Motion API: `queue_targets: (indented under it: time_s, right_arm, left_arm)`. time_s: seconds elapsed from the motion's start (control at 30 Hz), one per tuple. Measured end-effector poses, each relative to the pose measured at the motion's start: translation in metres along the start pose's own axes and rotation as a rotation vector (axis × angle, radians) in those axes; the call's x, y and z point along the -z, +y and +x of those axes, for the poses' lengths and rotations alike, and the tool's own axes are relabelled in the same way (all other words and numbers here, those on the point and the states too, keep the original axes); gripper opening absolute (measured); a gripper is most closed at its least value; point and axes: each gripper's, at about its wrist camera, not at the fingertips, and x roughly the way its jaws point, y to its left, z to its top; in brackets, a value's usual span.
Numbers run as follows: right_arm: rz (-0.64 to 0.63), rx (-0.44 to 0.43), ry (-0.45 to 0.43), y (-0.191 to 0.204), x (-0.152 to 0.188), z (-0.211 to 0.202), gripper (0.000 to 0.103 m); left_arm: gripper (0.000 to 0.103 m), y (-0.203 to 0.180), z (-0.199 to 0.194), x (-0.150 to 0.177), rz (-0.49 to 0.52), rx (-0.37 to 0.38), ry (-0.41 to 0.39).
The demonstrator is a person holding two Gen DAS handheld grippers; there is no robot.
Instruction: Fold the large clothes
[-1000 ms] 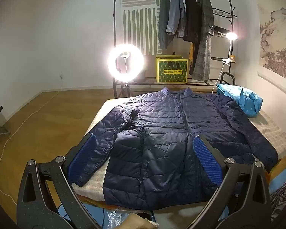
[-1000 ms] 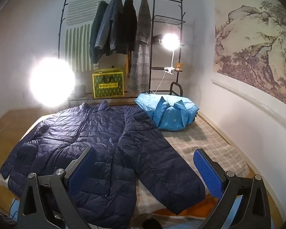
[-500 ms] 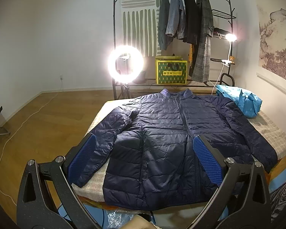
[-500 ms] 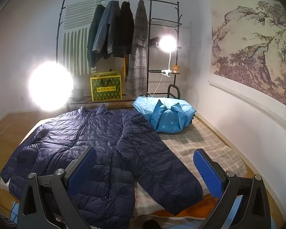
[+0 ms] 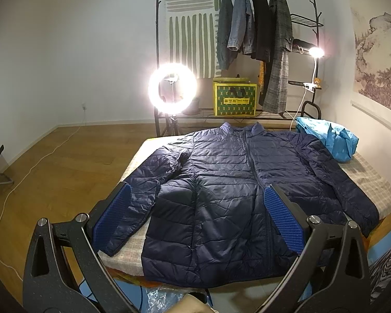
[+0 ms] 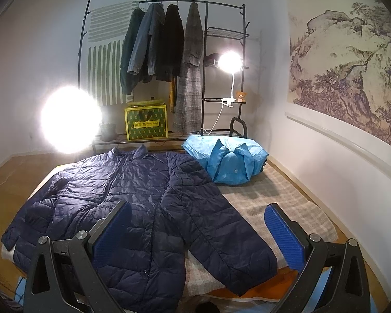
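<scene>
A navy quilted puffer jacket (image 5: pixel 229 182) lies flat and zipped on the checked table cover (image 5: pixel 370 180), collar at the far side, both sleeves spread outward. It also shows in the right wrist view (image 6: pixel 133 203), its right sleeve (image 6: pixel 221 229) angling toward the near edge. My left gripper (image 5: pixel 198 216) is open and empty, held above the jacket's lower front. My right gripper (image 6: pixel 198 229) is open and empty, above the jacket's right sleeve.
A folded light blue garment (image 6: pixel 229 161) sits at the table's far right corner. Behind the table stand a clothes rack (image 5: pixel 250 34) with hanging coats, a yellow box (image 5: pixel 234 99), a ring light (image 5: pixel 172 87) and a clip lamp (image 6: pixel 230 62). A wall runs along the right.
Both grippers have risen and tilted slightly, so the jacket sits a little lower in both views. The jacket has not moved. Both grippers stay open.
</scene>
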Motion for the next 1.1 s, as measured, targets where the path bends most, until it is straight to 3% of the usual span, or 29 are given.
queue_targets:
  time_s: [1.1]
  right_arm:
    - [0.001,-0.015,-0.004,0.0050,-0.0010,0.0004,0.103]
  left_arm:
    - [0.103,0.0044,0.0009,0.0005,-0.005,-0.002,0.002]
